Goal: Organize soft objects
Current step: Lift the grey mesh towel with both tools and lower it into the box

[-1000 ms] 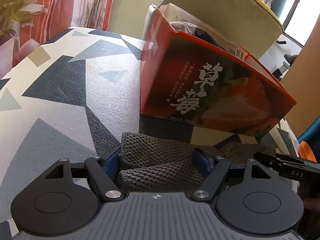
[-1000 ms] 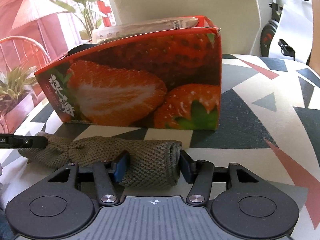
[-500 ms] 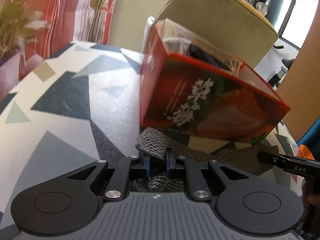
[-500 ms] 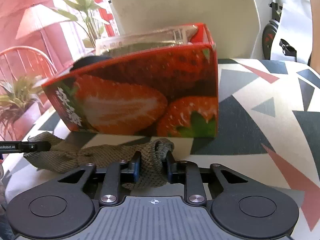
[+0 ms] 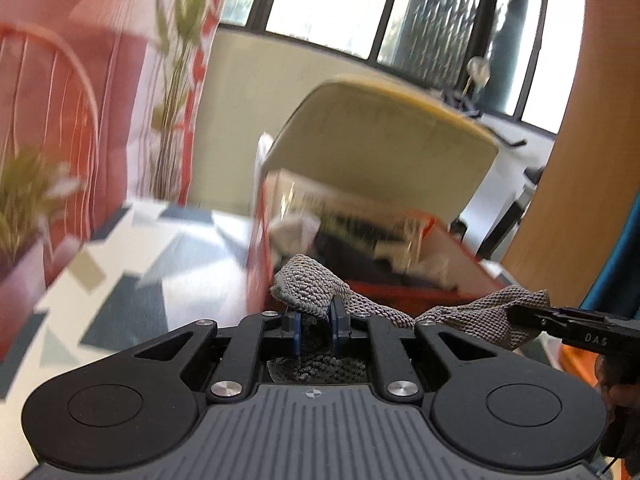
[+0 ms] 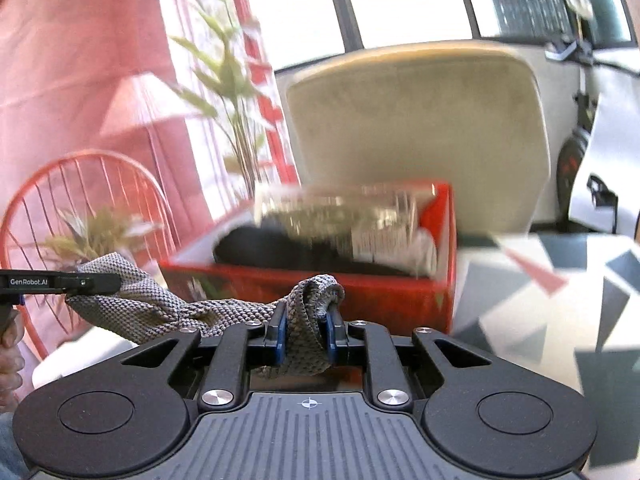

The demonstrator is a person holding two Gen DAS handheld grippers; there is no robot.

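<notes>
A grey-brown knitted cloth [image 5: 308,284] hangs stretched between my two grippers, lifted above the table. My left gripper [image 5: 315,330] is shut on its left end. My right gripper [image 6: 303,338] is shut on its right end [image 6: 308,312]. The cloth sags in the middle [image 6: 160,312]. Just beyond it stands the open red strawberry box [image 6: 400,300], also in the left wrist view [image 5: 256,264], with dark and white items and plastic packets inside. Each gripper's tip shows in the other's view: the right [image 5: 560,322], the left [image 6: 60,282].
The table [image 5: 132,280] has a white top with grey, dark and red triangles. A beige chair back [image 6: 412,128] stands behind the box. A red wire chair [image 6: 80,208] and potted plants [image 5: 28,200] are on the left.
Both grippers closed on the cloth's ends and have lifted it off the table, up to about the level of the box's rim. The views now tilt upward and are blurred.
</notes>
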